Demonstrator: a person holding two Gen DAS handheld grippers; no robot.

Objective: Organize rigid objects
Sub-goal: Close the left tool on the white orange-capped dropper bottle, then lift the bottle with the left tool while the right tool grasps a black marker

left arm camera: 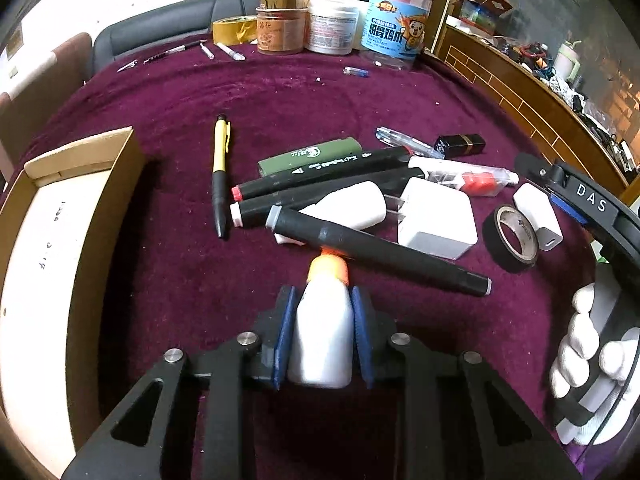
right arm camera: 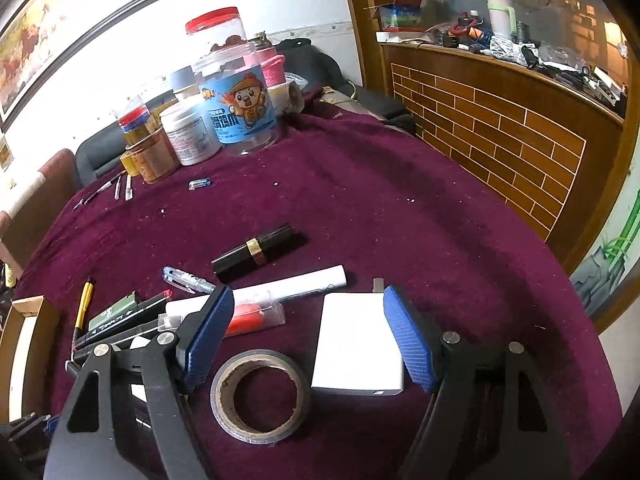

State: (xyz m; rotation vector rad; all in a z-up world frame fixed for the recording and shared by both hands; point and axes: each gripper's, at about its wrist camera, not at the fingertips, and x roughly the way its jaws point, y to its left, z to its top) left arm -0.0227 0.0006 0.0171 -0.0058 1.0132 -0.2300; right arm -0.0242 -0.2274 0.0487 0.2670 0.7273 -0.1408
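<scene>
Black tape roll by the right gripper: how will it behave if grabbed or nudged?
The black tape roll lies flat on the cloth, so it probably won't roll unless tipped on edge. Its hollow core suggests it is light and may squash slightly. The right gripper stands open above it.

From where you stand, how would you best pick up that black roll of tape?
Probably across the black tape roll's wall, from above: it lies flat with its hole upward, so one finger of the right tool can drop inside and one outside. A white charger crowds its right side.
</scene>
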